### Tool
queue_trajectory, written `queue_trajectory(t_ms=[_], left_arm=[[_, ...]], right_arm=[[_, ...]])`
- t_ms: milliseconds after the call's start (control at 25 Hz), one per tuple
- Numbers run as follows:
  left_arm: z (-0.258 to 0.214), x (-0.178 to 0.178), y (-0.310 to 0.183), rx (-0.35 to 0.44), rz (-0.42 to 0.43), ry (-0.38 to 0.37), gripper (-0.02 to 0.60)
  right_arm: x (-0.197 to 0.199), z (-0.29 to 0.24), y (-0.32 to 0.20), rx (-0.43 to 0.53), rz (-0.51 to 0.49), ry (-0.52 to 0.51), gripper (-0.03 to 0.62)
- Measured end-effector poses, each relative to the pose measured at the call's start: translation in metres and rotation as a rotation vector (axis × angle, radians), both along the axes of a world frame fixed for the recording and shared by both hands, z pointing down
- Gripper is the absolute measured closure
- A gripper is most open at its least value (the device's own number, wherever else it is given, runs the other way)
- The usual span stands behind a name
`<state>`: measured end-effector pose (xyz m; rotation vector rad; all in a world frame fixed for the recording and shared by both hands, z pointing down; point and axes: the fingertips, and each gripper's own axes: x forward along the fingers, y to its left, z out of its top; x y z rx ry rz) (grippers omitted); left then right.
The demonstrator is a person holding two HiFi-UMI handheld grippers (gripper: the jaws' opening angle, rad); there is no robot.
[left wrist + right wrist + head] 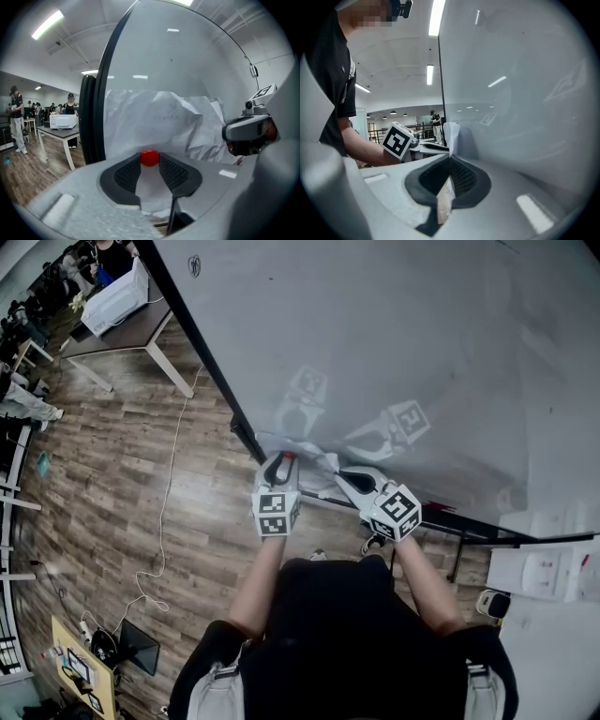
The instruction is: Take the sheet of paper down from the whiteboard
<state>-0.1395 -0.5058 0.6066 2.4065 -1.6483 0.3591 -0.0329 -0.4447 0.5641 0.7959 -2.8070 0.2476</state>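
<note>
The left gripper (150, 165) has its jaws a little apart, with a round red magnet (150, 157) pinched between their tips. The right gripper (449, 160) has its jaws together on the paper (154, 122), clamping one edge. The paper lies against the board (187, 61), straight ahead of the left gripper and just behind the magnet, with its broad face turned to that gripper. Its long axis runs sideways along the board, from the black frame (99, 112) on the left gripper's left across to the right gripper on its right. The paper is badly crumpled, and its top edge rises in uneven peaks. From the right gripper it shows edge-on, as a thin white strip that stands up ahead of the pads and runs down between them. Its lower part is hidden behind the left gripper's body, and its far end is cut off by the right gripper. The faint print on it cannot be read. In the head view only a rumpled bit of it shows between the two grippers. Left of the frame, well beyond the left gripper, a table (58, 134) carries a white box (63, 121).
</note>
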Motion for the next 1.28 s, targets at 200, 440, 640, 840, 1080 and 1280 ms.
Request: queue_trajectory(t_ms=[200,440,640,840,1080,1280], left_arm=[[0.005,-0.006,0.011,-0.014,-0.009,0.005,0.448],[0.004,-0.012,0.023,-0.021,-0.015,0.011,0.448],[0.006,-0.023,0.040,-0.031,-0.018,0.014,0.448],[0.009,-0.031,0.055,-0.038,-0.044,0.017,0.448],[0.004,-0.021,0.085,-0.030,-0.061,0.018,0.448],[-0.009,-0.006,0.120,-0.016,-0.071,0.005,0.448]], right_arm=[[-0.002,-0.001,0.003,-0.002,0.002,-0.001,0.591],[-0.004,0.001,0.006,-0.016,0.014,-0.002,0.591],[-0.010,0.005,0.016,-0.008,0.010,0.039,0.591],[-0.012,0.011,0.034,0.011,-0.013,0.108,0.591],[0.001,0.016,0.057,-0.023,-0.018,0.070,0.591],[0.017,0.011,0.085,-0.022,-0.034,0.079,0.591]])
